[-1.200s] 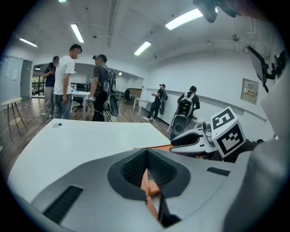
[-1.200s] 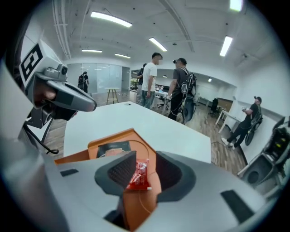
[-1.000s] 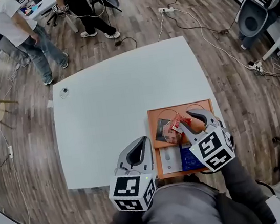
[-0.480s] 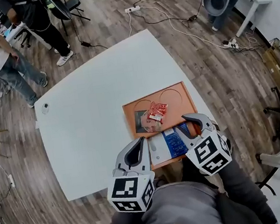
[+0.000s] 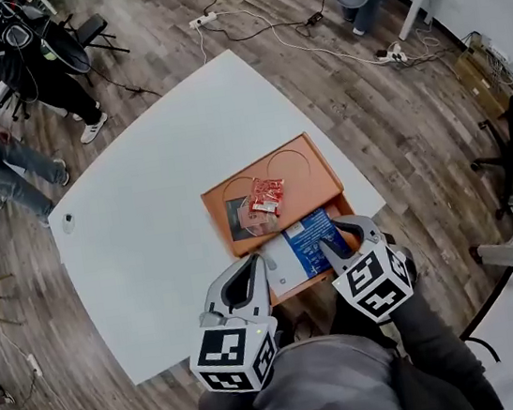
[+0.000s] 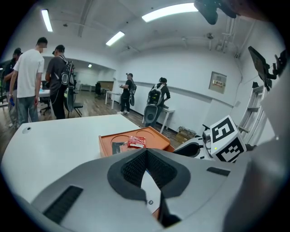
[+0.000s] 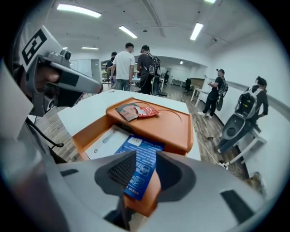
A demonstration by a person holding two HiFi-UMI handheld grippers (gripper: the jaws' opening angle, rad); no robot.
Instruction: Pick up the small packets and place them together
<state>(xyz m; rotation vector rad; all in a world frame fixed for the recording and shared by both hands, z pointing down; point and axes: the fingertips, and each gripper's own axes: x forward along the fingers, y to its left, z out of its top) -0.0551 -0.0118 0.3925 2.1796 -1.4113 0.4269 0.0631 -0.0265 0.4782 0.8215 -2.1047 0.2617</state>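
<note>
**Packets lie heaped on the tray's far section, both claws clear of them**

Head view: the small red packets (image 5: 263, 196) lie in one loose heap against a dark sachet (image 5: 237, 217) on the far section of the orange tray (image 5: 313, 168). The tray stands on the white table (image 5: 154, 214). The left gripper (image 5: 252, 264) hangs at seven o'clock of the heap. The right gripper (image 5: 348, 234) hangs at five o'clock, over the near compartment that holds a blue leaflet (image 5: 306, 235) and a white card (image 5: 282, 264). Only this view takes in the whole table, and no stray packet shows on it.

Left gripper view: its jaws are pressed together at the tips with nothing between them. The heap sits at twelve o'clock beyond them. This view alone shows the right gripper's marker cube from the side, at three o'clock.

Right gripper view: its jaws stand spread and empty. The blue leaflet shows through the gap below them and is not pinched. The heap lies at twelve o'clock, and here the red packets can be seen to overlap the sachet's edge.

Gathering looks finished or nearly so. The next move calls for a scan for leftovers, and the spread right claw is the readier to lower onto one
</note>
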